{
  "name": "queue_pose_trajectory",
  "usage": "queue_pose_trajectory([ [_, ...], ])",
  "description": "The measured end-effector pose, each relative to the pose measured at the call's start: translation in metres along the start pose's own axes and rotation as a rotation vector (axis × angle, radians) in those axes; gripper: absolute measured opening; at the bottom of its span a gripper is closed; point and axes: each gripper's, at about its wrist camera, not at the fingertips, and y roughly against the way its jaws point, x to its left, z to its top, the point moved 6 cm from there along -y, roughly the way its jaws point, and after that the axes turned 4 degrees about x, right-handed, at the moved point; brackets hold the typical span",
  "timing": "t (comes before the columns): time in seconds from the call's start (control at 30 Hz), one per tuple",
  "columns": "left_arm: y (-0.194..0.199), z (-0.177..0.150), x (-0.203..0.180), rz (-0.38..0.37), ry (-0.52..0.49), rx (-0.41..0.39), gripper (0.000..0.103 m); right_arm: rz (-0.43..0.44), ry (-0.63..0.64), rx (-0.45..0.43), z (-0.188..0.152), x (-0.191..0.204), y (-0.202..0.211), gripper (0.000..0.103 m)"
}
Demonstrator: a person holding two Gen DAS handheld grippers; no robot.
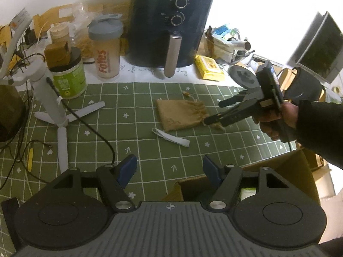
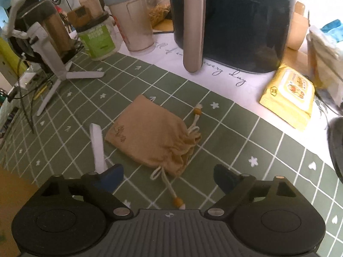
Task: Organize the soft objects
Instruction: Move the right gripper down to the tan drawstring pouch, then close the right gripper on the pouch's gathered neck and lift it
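The tan bag (image 2: 153,136) lies flat on the green desk (image 2: 268,150), with a white strap (image 2: 97,147) just beside it. The right hand-held gripper (image 2: 168,176) hangs wide open and empty near the bag's tied end, so picking it up looks like the step now. The left hand-held gripper (image 1: 169,168) is open and empty too, over a cardboard box (image 1: 295,171), where the bag may go next.

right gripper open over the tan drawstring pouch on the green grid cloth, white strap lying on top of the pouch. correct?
Not quite. The white strap lies beside the tan drawstring pouch on the green grid cloth, not on top; the right wrist view shows it. The right gripper is open near the pouch.
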Motion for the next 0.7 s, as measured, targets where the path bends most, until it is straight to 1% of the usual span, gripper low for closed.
queue_pose_trajectory([
  [0.03,0.0,-0.001,0.001,0.004,0.005,0.001,0.067,0.0,0.0,0.004,0.001,0.0,-0.005,0.087],
  [0.1,0.001,-0.003,0.004,0.009,0.016,0.002,0.067,-0.005,0.003,0.012,0.004,-0.001,-0.014,0.077],
  [0.23,0.001,-0.005,0.008,0.018,0.033,0.005,0.067,-0.018,0.0,0.012,0.008,-0.002,-0.027,0.067],
  [0.33,0.001,-0.005,0.011,0.025,0.043,0.005,0.067,-0.035,0.0,0.019,0.011,0.001,-0.036,0.059],
  [0.4,0.001,-0.005,0.011,0.024,0.044,0.005,0.067,-0.06,0.023,0.026,0.01,0.004,-0.04,0.049],
  [0.43,0.001,-0.005,0.01,0.023,0.042,0.004,0.067,-0.08,0.044,0.029,0.01,0.007,-0.041,0.047],
  [0.5,0.0,-0.003,0.009,0.023,0.037,0.003,0.067,-0.101,0.066,0.039,0.01,0.009,-0.04,0.033],
  [0.63,-0.002,0.0,0.006,0.019,0.026,-0.001,0.067,-0.101,0.053,0.069,0.008,0.008,-0.037,0.025],
  [0.7,-0.003,0.003,0.005,0.017,0.017,-0.005,0.067,-0.099,0.039,0.078,0.006,0.006,-0.035,0.018],
])
